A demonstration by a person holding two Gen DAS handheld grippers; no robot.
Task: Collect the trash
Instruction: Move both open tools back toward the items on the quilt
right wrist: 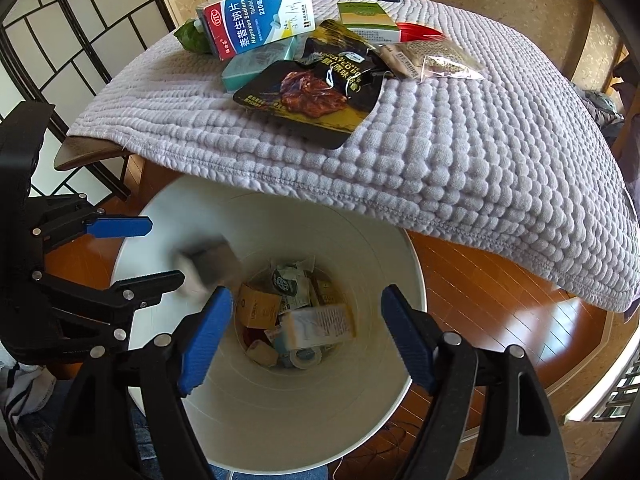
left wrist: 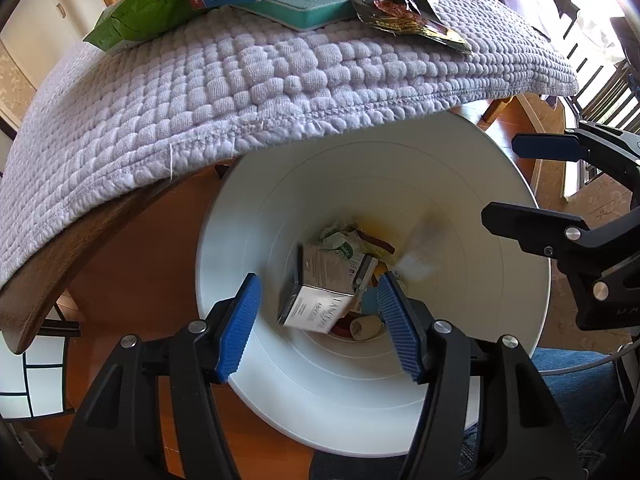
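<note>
white bin point(right wrist: 280, 420) upright on floor, boxes, wrappers point(right wrist: 296, 312) inside.

Medicine box point(right wrist: 256, 20), 12 o'clock on cloth: "OTC" in red oval, "萘普生钠片", "Naproxen Sodium Tablets", "220毫克", "24". Same box in left wrist view: "Naproxen", "24" legible.
Tan carton point(right wrist: 256, 306) inside bin, 9 o'clock of pile: "L'ORÉAL".
Black snack pouch point(right wrist: 316, 92): print too small to read.

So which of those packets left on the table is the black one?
The meat snack pouch, black with a picture of glazed meat. The packet behind the boxes is green, and the seed bag is clear.
</note>
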